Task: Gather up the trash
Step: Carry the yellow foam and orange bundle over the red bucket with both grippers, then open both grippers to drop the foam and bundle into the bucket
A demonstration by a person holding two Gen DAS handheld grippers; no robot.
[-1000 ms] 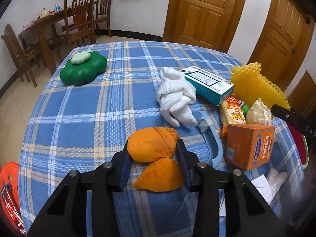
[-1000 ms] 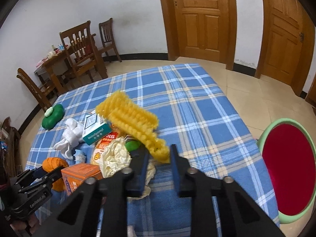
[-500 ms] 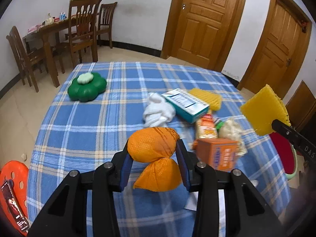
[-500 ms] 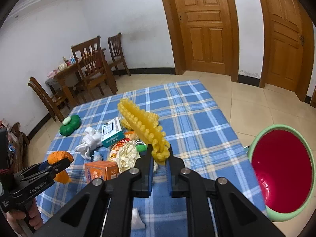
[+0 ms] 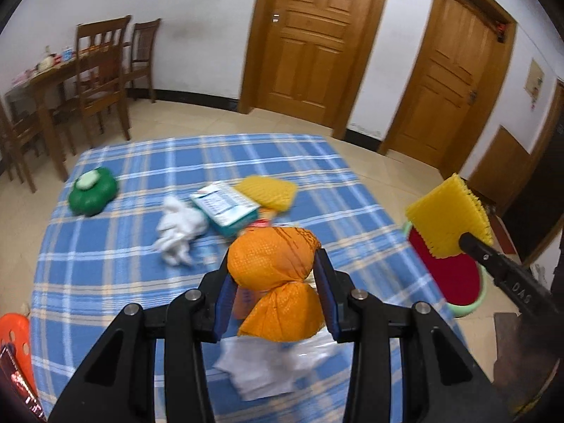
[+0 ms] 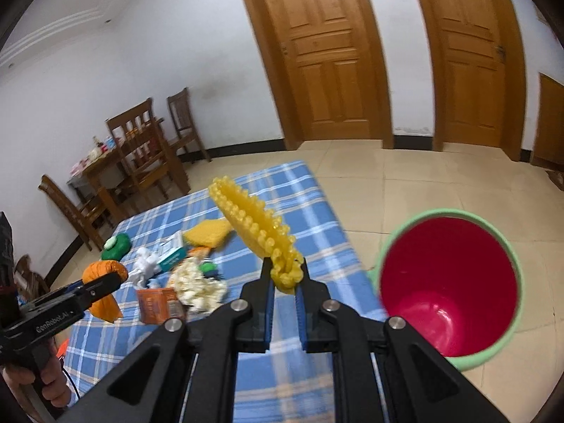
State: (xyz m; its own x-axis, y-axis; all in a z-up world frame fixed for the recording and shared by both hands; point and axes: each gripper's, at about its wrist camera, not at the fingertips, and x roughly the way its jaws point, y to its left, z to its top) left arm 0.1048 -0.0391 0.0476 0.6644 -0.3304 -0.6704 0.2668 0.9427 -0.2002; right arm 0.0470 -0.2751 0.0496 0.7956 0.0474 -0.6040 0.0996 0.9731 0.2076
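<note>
My left gripper (image 5: pixel 273 268) is shut on an orange mesh bag (image 5: pixel 273 261), held above the blue plaid table (image 5: pixel 105 282). The same orange mesh bag (image 6: pixel 105 271) shows at the left of the right wrist view. My right gripper (image 6: pixel 286 275) is shut on a yellow foam net (image 6: pixel 253 218), lifted over the table's right edge. From the left wrist view that yellow foam net (image 5: pixel 447 218) hangs above the bin. The green bin with a red inside (image 6: pixel 447 289) stands on the floor right of the table.
On the table lie a white cloth (image 5: pixel 179 225), a teal box (image 5: pixel 225 208), a second yellow net (image 5: pixel 268 190), a green flower-shaped thing (image 5: pixel 92 194), an orange carton (image 6: pixel 157 305) and crumpled paper (image 6: pixel 197 282). Wooden chairs (image 5: pixel 102 81) and a table stand behind.
Both grippers rose from the table and swung right, each carrying its piece. The yellow net went from beside the heap to near the bin; the right jaws closed onto it.
</note>
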